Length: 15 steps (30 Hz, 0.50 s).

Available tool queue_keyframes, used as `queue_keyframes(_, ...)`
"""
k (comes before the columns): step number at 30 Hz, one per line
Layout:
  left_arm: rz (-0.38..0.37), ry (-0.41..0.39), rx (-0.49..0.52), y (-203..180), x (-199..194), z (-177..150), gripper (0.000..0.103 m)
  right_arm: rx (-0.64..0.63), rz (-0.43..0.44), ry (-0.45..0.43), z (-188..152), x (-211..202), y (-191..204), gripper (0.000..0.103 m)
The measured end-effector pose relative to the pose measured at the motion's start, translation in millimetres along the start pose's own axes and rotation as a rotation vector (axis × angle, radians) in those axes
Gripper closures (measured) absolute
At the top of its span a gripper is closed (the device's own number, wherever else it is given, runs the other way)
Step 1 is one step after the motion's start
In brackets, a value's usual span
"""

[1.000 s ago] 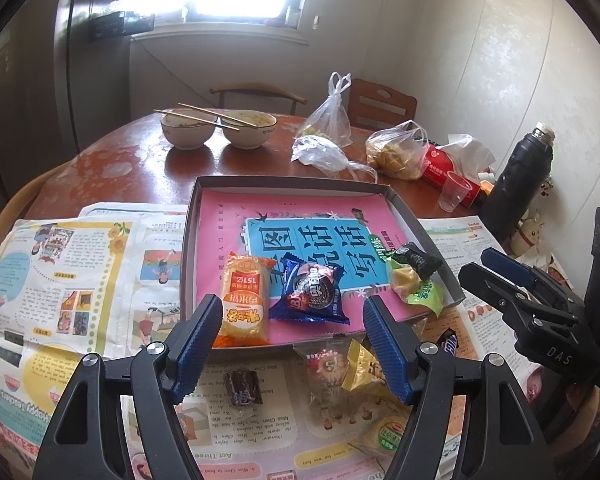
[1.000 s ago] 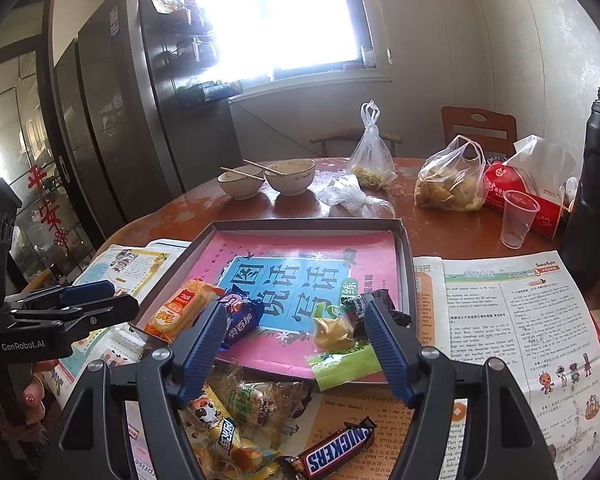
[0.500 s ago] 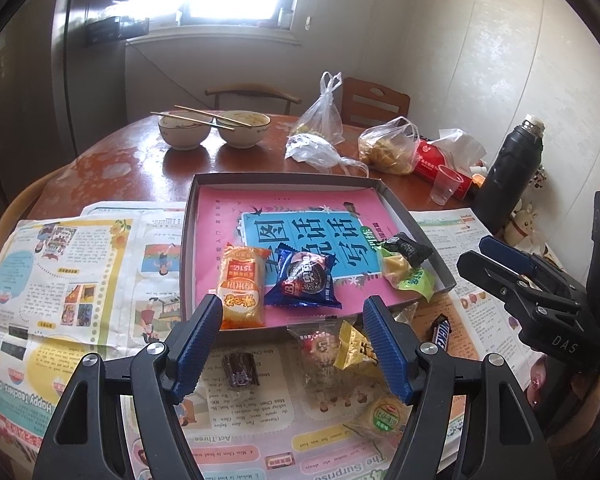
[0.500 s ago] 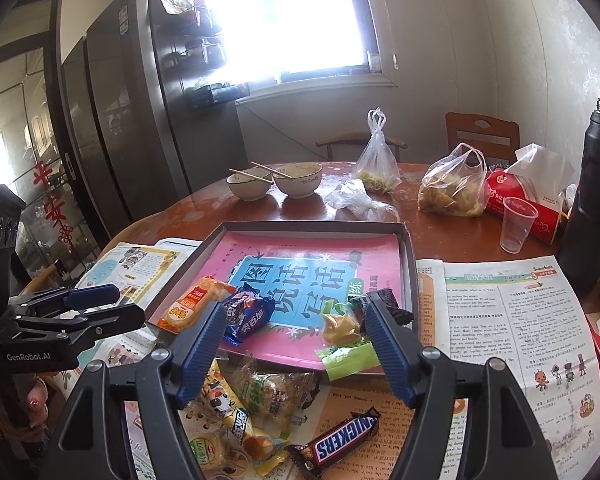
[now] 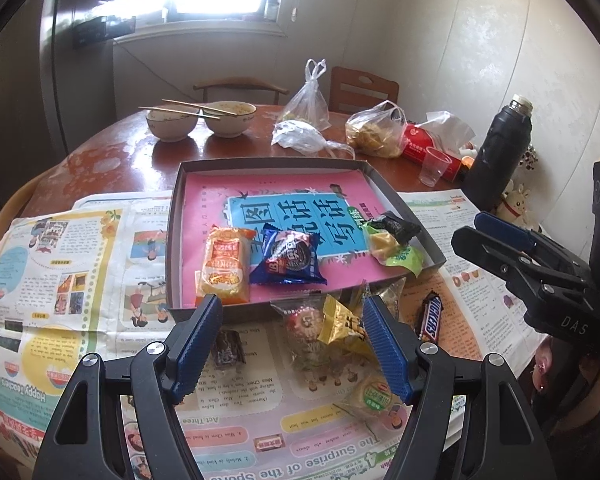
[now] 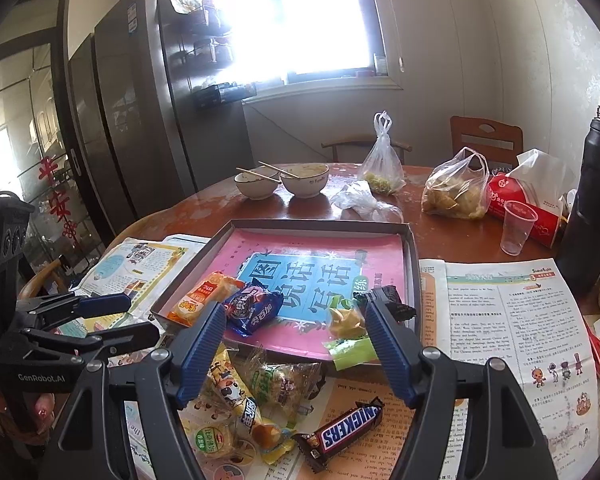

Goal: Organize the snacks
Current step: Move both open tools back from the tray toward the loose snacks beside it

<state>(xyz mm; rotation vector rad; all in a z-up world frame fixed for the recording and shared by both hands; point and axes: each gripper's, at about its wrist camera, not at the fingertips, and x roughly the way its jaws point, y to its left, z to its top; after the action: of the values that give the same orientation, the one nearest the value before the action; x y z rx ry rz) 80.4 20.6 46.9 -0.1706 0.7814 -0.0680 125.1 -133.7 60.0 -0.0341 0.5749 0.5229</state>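
A shallow grey box [image 5: 175, 216] [image 6: 411, 256] with a pink and blue book inside holds an orange snack pack [image 5: 225, 266] [image 6: 198, 298], a blue cookie pack [image 5: 288, 259] [image 6: 254, 307], a yellow-green candy [image 5: 394, 250] [image 6: 346, 324] and a black-wrapped sweet [image 5: 396, 225]. In front of the box, loose on newspaper, lie a Snickers bar [image 5: 431, 316] [image 6: 342, 428], a clear-wrapped pastry [image 6: 284, 380], a yellow wrapper [image 5: 342, 326], a dark small candy [image 5: 227, 348] and a round green-label snack [image 5: 374, 394] [image 6: 209, 440]. My left gripper [image 5: 292, 338] hangs open above these loose snacks, holding nothing. My right gripper [image 6: 294, 346] is open too, empty, over the box's near edge.
Two bowls [image 5: 198, 124] with chopsticks, plastic bags [image 5: 374, 130], a red tissue pack [image 5: 432, 148], a clear cup [image 6: 518, 228] and a black flask [image 5: 496, 156] stand on the round wooden table behind the box. Chairs, a window and a fridge [image 6: 140, 112] are beyond.
Both views have pulled back and up slightly, so the box sits higher in frame and more loose snacks show below. Both grippers stay open and empty.
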Motion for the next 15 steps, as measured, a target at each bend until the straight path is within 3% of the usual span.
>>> queue_keyframes(15,-0.019,0.032,0.037,-10.2,1.2,-12.2,0.029,-0.033,0.013,0.005,-3.1,-5.9,9.7,0.031)
